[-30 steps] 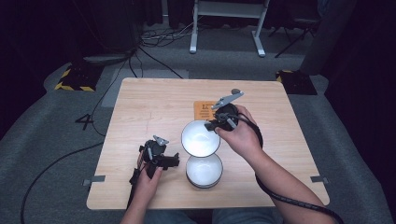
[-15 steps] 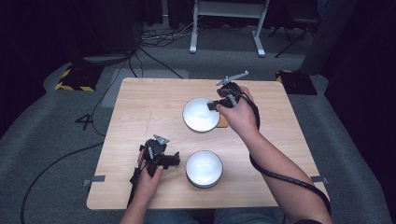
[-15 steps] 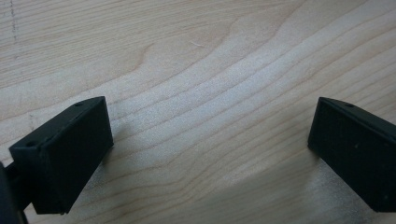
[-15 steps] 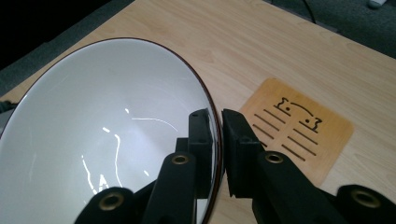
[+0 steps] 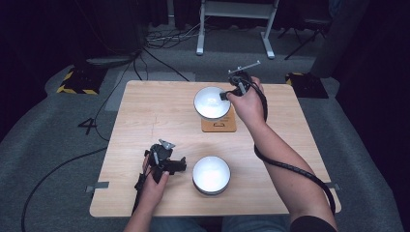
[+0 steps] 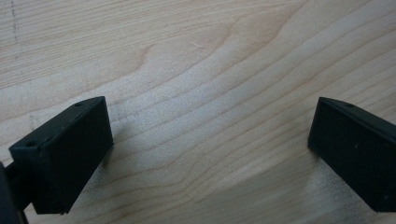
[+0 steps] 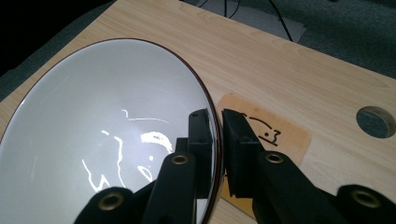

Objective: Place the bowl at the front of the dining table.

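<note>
Jaws of my right gripper [image 7: 218, 140] pinch the rim of a white bowl [image 5: 211, 102], one jaw inside and one outside. I hold it over the brown mat [image 5: 219, 124] at 12 o'clock on the table [image 5: 145, 111]. My left gripper [image 6: 210, 154] is wide open and holds nothing, at 8 o'clock, beside a second bowl [image 5: 211, 174] at 6 o'clock. I think I am placing the bowl; next I must lower it gently and let go.
</note>
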`<state>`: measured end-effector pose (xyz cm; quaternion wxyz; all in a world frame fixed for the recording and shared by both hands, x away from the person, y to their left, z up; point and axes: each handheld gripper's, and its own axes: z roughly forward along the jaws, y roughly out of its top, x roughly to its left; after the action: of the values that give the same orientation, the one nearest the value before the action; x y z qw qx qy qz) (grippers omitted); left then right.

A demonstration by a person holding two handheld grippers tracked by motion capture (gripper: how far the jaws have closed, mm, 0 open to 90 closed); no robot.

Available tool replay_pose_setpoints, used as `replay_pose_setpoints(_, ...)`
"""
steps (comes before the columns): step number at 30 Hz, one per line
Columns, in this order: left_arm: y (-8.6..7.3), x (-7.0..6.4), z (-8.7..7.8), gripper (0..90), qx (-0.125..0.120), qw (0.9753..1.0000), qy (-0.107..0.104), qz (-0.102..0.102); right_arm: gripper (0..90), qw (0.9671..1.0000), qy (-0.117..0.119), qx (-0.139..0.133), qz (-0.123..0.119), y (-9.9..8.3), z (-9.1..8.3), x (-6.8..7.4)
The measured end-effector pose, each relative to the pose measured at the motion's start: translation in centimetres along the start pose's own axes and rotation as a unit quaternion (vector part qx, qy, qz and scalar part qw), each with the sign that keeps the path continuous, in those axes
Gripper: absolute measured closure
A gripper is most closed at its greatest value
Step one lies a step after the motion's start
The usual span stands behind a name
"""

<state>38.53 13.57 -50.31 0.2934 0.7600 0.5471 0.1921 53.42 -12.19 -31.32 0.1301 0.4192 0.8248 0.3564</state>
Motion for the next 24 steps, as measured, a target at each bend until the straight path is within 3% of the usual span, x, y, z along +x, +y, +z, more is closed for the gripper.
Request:
replay_pose_setpoints(6, 0.0, 0.0, 0.0, 0.0, 0.000, 1.0000, 0.000, 0.000, 82.8, 0.9997, -0.004, 0.004, 0.024, 0.7, 0.9, -1.1)
replay_pose_setpoints(13, 0.0, 0.0, 0.0, 0.0, 0.000, 1.0000, 0.000, 0.000, 82.7, 0.9993, -0.023, 0.004, 0.030, 1.1, 2.1, -2.0)
replay_pose_setpoints(24, 0.0, 0.0, 0.0, 0.0, 0.000, 1.0000, 0.000, 0.000, 82.7, 0.9965, -0.050, 0.016, 0.064, 0.4, 4.9, -4.1)
